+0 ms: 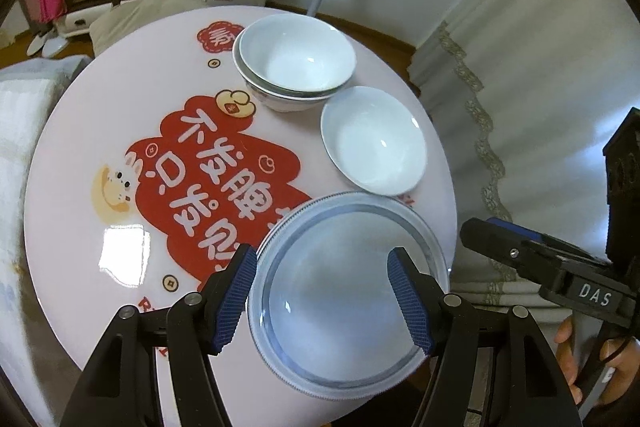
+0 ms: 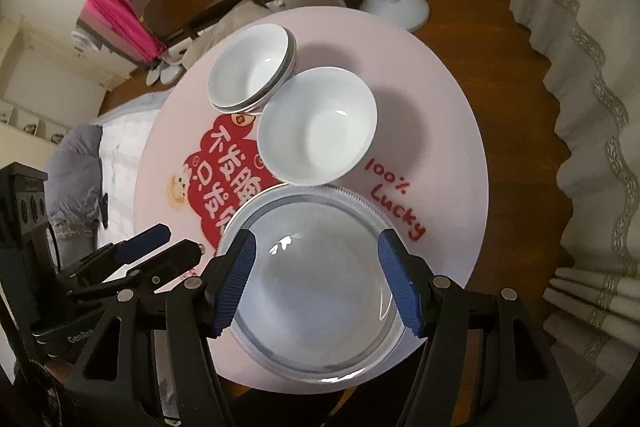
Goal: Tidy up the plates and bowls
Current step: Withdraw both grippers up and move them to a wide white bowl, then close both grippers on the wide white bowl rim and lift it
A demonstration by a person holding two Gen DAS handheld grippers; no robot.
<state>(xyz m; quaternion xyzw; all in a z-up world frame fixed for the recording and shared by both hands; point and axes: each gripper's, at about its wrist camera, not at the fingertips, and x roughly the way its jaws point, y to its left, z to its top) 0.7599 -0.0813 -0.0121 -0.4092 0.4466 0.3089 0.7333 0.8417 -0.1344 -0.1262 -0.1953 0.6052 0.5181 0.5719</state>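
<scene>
Round printed table (image 2: 432, 115), stacked bowls (image 2: 250, 71) touching single bowl (image 2: 318, 125), plates (image 2: 316, 291) nearest

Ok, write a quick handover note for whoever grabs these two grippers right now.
Left gripper: open, empty, above the plate.
Right gripper: open, empty, over the same plate.
On the table: plate at the near edge, a single bowl just behind it, stacked bowls further back.
Done: two bowls stacked.
Left: the single bowl is not stacked, and the plate is untouched.
</scene>
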